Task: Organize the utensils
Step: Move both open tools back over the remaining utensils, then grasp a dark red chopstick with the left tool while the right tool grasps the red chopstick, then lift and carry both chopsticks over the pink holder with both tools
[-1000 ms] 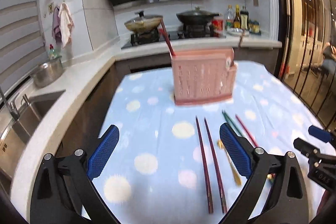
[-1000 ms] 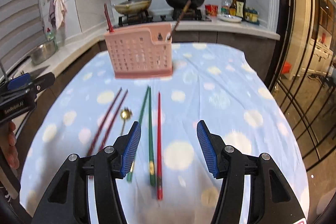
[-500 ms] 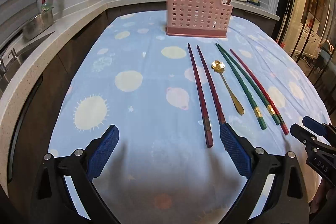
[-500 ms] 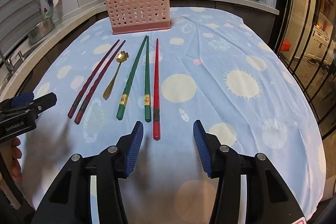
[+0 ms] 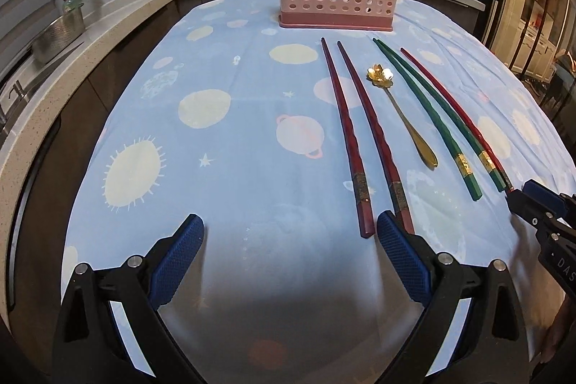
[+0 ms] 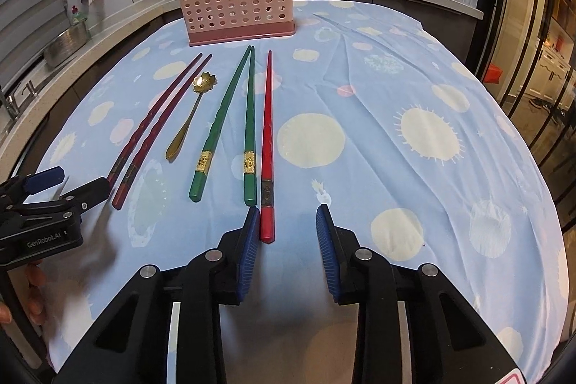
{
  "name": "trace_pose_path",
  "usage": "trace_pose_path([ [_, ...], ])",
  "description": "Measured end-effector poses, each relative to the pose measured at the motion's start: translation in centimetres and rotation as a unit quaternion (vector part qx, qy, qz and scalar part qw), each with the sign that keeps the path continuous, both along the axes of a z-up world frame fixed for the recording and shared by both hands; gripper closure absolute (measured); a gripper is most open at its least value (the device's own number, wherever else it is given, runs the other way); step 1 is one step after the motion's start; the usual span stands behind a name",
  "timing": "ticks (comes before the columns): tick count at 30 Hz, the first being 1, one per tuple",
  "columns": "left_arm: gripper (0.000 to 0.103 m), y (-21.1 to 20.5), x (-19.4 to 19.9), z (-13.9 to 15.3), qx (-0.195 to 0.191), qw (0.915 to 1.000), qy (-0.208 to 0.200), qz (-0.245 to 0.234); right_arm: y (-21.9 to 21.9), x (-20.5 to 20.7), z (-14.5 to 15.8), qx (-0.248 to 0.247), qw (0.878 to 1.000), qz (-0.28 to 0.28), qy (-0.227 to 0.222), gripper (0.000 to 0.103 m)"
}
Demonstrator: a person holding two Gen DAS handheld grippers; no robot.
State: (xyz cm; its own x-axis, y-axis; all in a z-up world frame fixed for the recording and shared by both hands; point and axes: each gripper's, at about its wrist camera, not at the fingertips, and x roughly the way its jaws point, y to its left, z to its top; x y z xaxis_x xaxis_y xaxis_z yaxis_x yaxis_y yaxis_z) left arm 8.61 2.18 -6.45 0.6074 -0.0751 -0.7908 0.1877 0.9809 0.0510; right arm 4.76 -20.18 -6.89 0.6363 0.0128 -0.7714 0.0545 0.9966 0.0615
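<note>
While both tongs hover low over the desk [image 6: 414, 89], which wears a blue cloth printed with suns and planets, the utensils lie in a fan across the middle of each view. In the left wrist view, the left tongs [image 5: 289, 242] are spread wide and grasp nothing; the right-hand blue pad [image 5: 403, 258] sits just beside the butt ends of the two dark red chopsticks [image 5: 356, 128], though contact cannot be told. In the right wrist view, the right tongs [image 6: 288, 229] are released too — the thick end of the bright red chopstick [image 6: 267, 146] lies between the blue pads, close to the left one [image 6: 248, 247], and nothing is clamped.

Left of that chopstick in the right wrist view lie the two green chopsticks [image 6: 234, 121] with gold bands, their tips meeting near the top; further left rests the gold flower-bowled spoon [image 6: 190, 117], then the dark red pair. All point toward the pink perforated utensil holder [image 6: 237, 9], which stands upright at the upper centre of the frame, well apart from the tongs, with a few sticks already leaning in it. The left tongs show at the lower left edge of this view.
</note>
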Motion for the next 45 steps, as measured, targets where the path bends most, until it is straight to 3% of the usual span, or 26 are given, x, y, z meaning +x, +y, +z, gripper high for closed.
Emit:
trace_pose_path([
  [6,0.011,-0.2,0.7,-0.2,-0.001,1.0,0.004,-0.005,0.0,0.2,0.0,0.001,1.0,0.001,0.0,0.08],
  [11,0.017,-0.4,0.9,-0.5,-0.007,0.9999,0.007,-0.014,0.0,0.6,-0.1,0.0,1.0,0.002,-0.001,0.081],
  [17,0.046,-0.8,0.6,-0.1,-0.014,0.9995,0.001,-0.028,0.0,0.9,-0.1,0.001,1.0,0.006,-0.001,0.095],
  [20,0.064,-1.0,0.4,0.1,-0.022,0.999,0.001,-0.039,-0.1,0.9,-0.1,0.002,1.0,0.009,-0.002,0.095],
  [24,0.096,-0.7,0.5,0.3,-0.05,0.9973,0.014,-0.052,-0.3,0.6,0.1,0.009,1.0,0.011,-0.005,0.096],
  [27,0.096,0.0,0.5,0.5,-0.082,0.9949,0.028,-0.052,-0.5,0.0,0.8,0.011,1.0,0.012,-0.012,0.096],
  [32,0.096,0.5,-0.3,2.4,-0.092,0.9943,0.012,-0.051,-0.7,-1.2,3.4,0.014,0.999,0.016,-0.042,0.096],
  [37,0.096,0.9,-1.0,5.9,-0.103,0.9928,-0.026,-0.056,-1.4,-1.9,6.9,0.048,0.995,0.021,-0.081,0.096],
  [45,0.096,1.7,-0.2,11.6,-0.117,0.9867,-0.095,-0.061,-3.2,-1.0,13.0,0.061,0.986,0.019,-0.154,0.096],
])
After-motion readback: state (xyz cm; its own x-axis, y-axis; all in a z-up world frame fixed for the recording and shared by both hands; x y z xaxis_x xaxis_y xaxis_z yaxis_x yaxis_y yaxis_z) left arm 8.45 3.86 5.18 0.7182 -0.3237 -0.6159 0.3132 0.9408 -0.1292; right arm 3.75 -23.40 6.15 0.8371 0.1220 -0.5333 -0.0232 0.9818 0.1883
